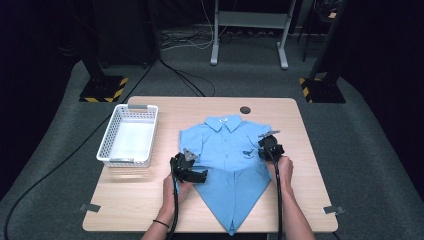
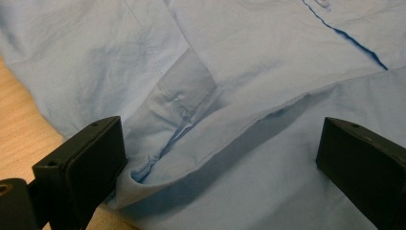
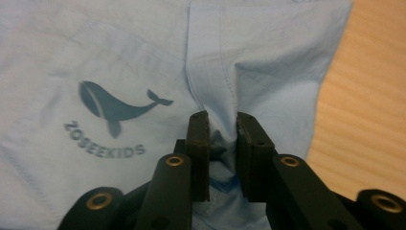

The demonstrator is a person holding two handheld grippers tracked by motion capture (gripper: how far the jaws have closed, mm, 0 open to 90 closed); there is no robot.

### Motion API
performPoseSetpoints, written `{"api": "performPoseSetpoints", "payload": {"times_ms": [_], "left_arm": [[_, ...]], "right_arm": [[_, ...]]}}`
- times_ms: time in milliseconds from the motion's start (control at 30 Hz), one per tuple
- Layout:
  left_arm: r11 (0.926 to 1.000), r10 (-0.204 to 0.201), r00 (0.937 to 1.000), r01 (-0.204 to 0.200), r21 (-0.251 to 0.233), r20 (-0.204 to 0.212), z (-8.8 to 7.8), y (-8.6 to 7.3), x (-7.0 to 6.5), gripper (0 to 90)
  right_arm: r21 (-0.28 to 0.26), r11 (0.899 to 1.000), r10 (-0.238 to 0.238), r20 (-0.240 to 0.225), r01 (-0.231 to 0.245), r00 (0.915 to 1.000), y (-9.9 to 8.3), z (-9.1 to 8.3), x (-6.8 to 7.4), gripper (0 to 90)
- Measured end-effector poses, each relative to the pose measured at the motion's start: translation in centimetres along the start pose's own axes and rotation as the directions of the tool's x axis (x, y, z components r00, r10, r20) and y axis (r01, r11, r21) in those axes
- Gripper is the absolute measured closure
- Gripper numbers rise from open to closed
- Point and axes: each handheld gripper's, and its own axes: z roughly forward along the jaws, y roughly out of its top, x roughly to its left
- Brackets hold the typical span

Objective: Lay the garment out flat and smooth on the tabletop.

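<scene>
Here, shirt [image 3: 143, 62] fold between right gripper [image 3: 222, 122] jaws

One shirt, one basket, two grippers on one table.

A single light blue short-sleeved cotton shirt [image 1: 226, 150] lies on the one pale wooden table [image 1: 300, 150], bearing one dark whale print [image 3: 115, 106]. One white perforated plastic basket [image 1: 128, 135] stands beside it. Two black two-jaw grippers, the left gripper [image 1: 192, 172] and the right gripper [image 1: 265, 145], are carried by two hands. One round dark grommet [image 1: 245, 110] marks the tabletop, and two yellow-and-black striped stand bases [image 1: 102, 89] sit on the floor behind.
</scene>
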Motion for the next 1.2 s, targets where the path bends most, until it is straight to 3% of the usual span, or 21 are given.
{"api": "performPoseSetpoints", "payload": {"times_ms": [133, 300, 467, 533, 600, 633, 767, 800, 833, 1000, 1100, 1200], "left_arm": [[1.0000, 0.000, 1.0000, 0.000, 0.000, 0.000, 0.0, 0.0, 0.0, 2.7], [1.0000, -0.003, 1.0000, 0.003, -0.002, -0.002, 0.0, 0.0, 0.0, 3.1], [1.0000, -0.003, 1.0000, 0.003, -0.002, -0.002, 0.0, 0.0, 0.0, 3.2], [1.0000, -0.003, 1.0000, 0.003, -0.002, -0.002, 0.0, 0.0, 0.0, 3.2], [1.0000, -0.003, 1.0000, 0.003, -0.002, -0.002, 0.0, 0.0, 0.0, 3.2], [1.0000, -0.003, 1.0000, 0.003, -0.002, -0.002, 0.0, 0.0, 0.0, 3.3], [1.0000, -0.003, 1.0000, 0.003, -0.003, -0.003, 0.0, 0.0, 0.0, 3.3], [1.0000, -0.004, 1.0000, 0.004, -0.003, -0.003, 0.0, 0.0, 0.0, 3.3], [1.0000, -0.003, 1.0000, 0.003, -0.003, -0.003, 0.0, 0.0, 0.0, 3.3], [1.0000, -0.003, 1.0000, 0.003, -0.003, -0.003, 0.0, 0.0, 0.0, 3.3], [1.0000, -0.003, 1.0000, 0.003, -0.003, -0.003, 0.0, 0.0, 0.0, 3.3], [1.0000, -0.003, 1.0000, 0.003, -0.003, -0.003, 0.0, 0.0, 0.0, 3.3]], "right_arm": [[-0.054, 0.998, 0.025, 0.022, -0.024, 0.9995, -0.1, -0.9, -0.7, 82.4], [-0.129, 0.989, 0.086, 0.058, -0.078, 0.9946, -0.7, -2.5, -3.0, 81.9], [-0.126, 0.978, 0.175, 0.067, -0.165, 0.9824, -2.2, -2.4, -5.7, 78.0], [-0.112, 0.974, 0.208, 0.078, -0.198, 0.9751, -3.0, -2.2, -6.6, 71.8], [-0.105, 0.964, 0.255, 0.090, -0.246, 0.9627, -3.8, -2.2, -7.5, 58.1], [-0.101, 0.955, 0.289, 0.104, -0.279, 0.9516, -4.2, -2.4, -8.0, 49.2], [-0.164, 0.901, 0.420, 0.091, -0.403, 0.9028, -5.5, -4.4, -9.3, 27.7], [-0.184, 0.889, 0.437, 0.075, -0.419, 0.8962, -5.7, -5.0, -9.4, 24.0], [-0.193, 0.888, 0.436, 0.068, -0.417, 0.8972, -5.7, -5.5, -9.2, 21.6], [-0.210, 0.916, 0.363, 0.071, -0.342, 0.9292, -5.0, -6.2, -6.3, 15.8], [-0.152, 0.948, 0.294, 0.073, -0.281, 0.9530, -4.6, -4.5, -4.5, 14.4], [-0.098, 0.964, 0.256, 0.077, -0.249, 0.9635, -4.6, -2.7, -3.4, 14.1]]}}
